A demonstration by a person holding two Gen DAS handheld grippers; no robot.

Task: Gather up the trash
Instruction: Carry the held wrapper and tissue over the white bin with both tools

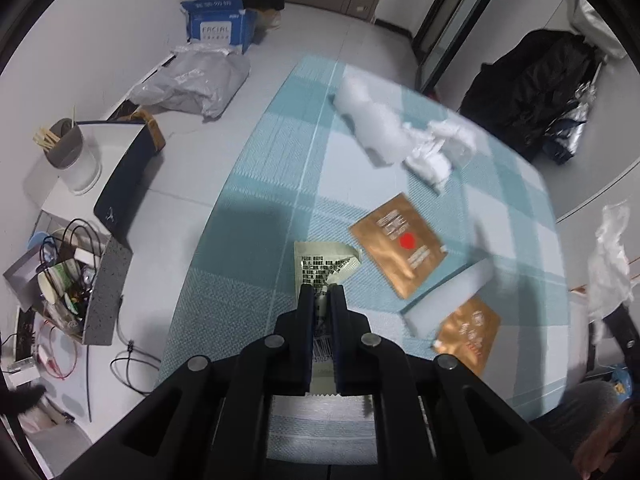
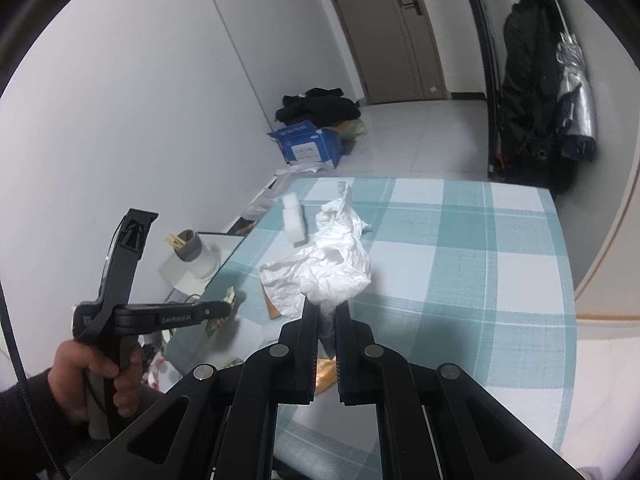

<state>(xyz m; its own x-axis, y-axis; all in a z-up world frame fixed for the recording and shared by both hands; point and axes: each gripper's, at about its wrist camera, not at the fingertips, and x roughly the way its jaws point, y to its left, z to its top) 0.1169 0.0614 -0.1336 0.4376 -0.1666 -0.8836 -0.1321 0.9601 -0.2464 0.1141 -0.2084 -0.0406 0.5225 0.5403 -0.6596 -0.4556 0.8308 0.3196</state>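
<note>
My left gripper (image 1: 322, 294) is shut on a pale printed sachet wrapper (image 1: 320, 266) and holds it over the blue checked tablecloth (image 1: 256, 200). Two copper foil packets (image 1: 400, 246) (image 1: 470, 332), a white foam block (image 1: 448, 300), crumpled tissue (image 1: 436, 148) and another white foam piece (image 1: 368, 120) lie on the cloth. My right gripper (image 2: 327, 312) is shut on a large crumpled white tissue (image 2: 332, 264) and holds it above the cloth (image 2: 460, 264). A white foam block (image 2: 294, 220) stands beyond it. The left gripper (image 2: 218, 310) shows at the left, held in a hand.
Left of the table are a cup of sticks (image 1: 70, 152), a dark case (image 1: 128, 176), a grey box of clutter (image 1: 76, 280), a grey plastic bag (image 1: 196, 84) and a blue carton (image 1: 220, 24). Dark coats (image 2: 532, 92) hang at the right. Cables (image 1: 128, 364) lie on the floor.
</note>
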